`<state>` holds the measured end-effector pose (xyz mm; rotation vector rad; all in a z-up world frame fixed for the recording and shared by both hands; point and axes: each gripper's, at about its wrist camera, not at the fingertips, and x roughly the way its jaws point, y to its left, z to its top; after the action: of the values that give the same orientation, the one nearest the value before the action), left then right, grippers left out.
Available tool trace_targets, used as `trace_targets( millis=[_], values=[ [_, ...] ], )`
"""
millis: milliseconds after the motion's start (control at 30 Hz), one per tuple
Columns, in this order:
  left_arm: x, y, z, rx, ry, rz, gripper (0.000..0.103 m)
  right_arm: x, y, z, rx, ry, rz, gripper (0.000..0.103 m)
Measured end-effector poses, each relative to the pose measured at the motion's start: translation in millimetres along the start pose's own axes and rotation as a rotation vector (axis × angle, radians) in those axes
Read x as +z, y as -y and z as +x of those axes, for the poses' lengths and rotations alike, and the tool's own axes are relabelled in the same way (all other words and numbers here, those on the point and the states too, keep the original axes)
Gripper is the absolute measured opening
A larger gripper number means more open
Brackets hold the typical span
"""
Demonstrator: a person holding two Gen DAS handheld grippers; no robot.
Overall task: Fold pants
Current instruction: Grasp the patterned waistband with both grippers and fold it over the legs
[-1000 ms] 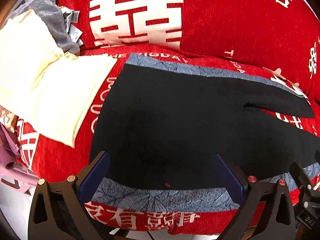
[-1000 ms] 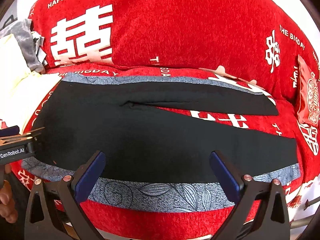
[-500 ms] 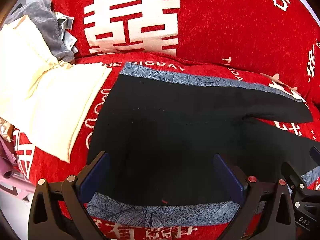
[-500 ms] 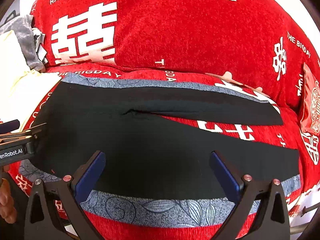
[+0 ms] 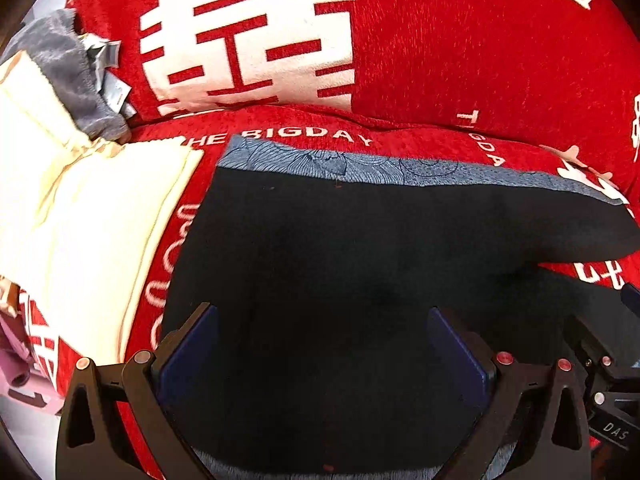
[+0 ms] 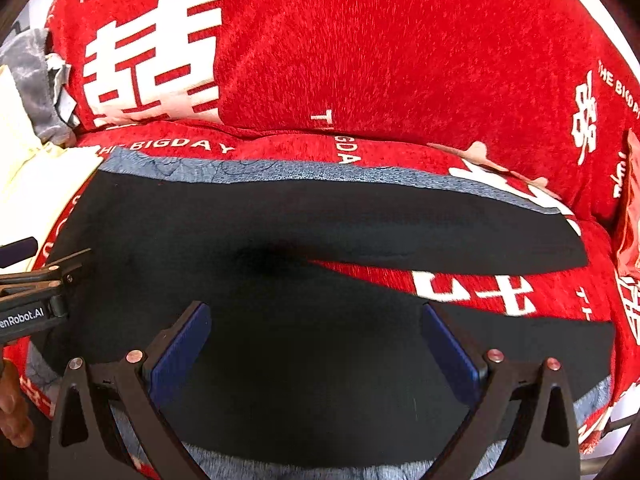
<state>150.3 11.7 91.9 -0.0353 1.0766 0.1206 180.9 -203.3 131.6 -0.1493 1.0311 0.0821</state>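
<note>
Fingers point(image 5: 188, 356) of both my grippers stood spread, gripping nothing, above the pants point(image 6: 320, 320).
Pants lay flat on the red sofa point(image 6: 360, 60), legs splayed rightward; cream cloth point(image 5: 80, 240) lay left of them.

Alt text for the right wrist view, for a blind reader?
Black pants with blue-grey side stripes lie flat, legs splayed rightward, on a red sofa cover with white characters. The open right gripper hovers over them; the left gripper shows at left.
</note>
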Motion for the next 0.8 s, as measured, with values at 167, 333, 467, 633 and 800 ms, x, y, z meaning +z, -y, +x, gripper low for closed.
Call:
trace_targets(
  millis=[167,333,467,633,800],
  values=[
    [27,7,29,0.003,-0.051,0.016,0.103,25,12,26,0.023,-0.012,0.013,0.103],
    [57,11,61,-0.001,-0.109,0.004,0.103,55,15,54,0.044,-0.025,-0.047,0.103],
    [74,10,82,0.008,-0.155,-0.023,0.103,78,10,84,0.083,-0.055,-0.134,0.103],
    [83,5,102,0.015,-0.209,-0.059,0.103,105,-8,135,0.220,-0.158,-0.287,0.103],
    [82,3,109,0.019,-0.220,-0.057,0.103,127,-29,188,0.260,-0.247,-0.464,0.103]
  ],
)
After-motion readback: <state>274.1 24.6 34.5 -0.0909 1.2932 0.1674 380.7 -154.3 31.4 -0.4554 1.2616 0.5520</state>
